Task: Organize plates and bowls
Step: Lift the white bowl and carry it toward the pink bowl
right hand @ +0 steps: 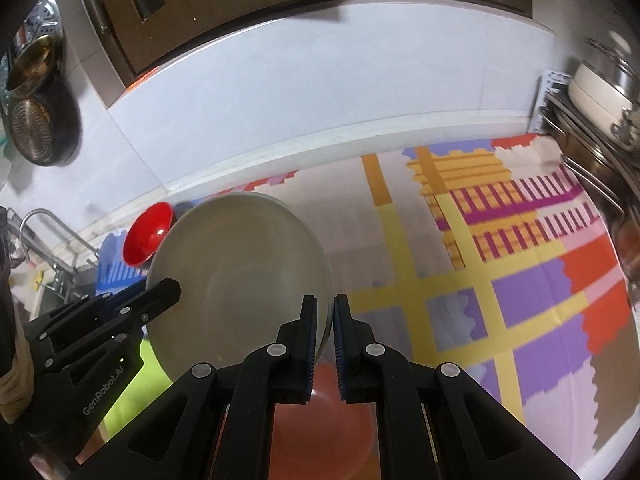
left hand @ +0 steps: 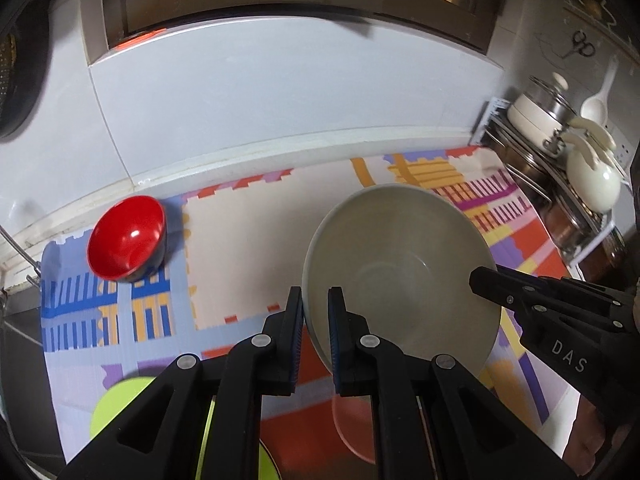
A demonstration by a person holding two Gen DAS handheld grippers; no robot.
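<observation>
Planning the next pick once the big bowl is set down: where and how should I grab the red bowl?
Grip the red bowl by its thin rim, one finger inside and one outside. It sits upright and open on the mat at the far left by the wall, so the left gripper seems the nearer one. Come from above at the near edge; the body looks too wide to span.

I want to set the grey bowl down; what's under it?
Under the grey bowl part of a pink plate shows on the patterned mat; the grippers hide the rest. A green plate lies left.
</observation>
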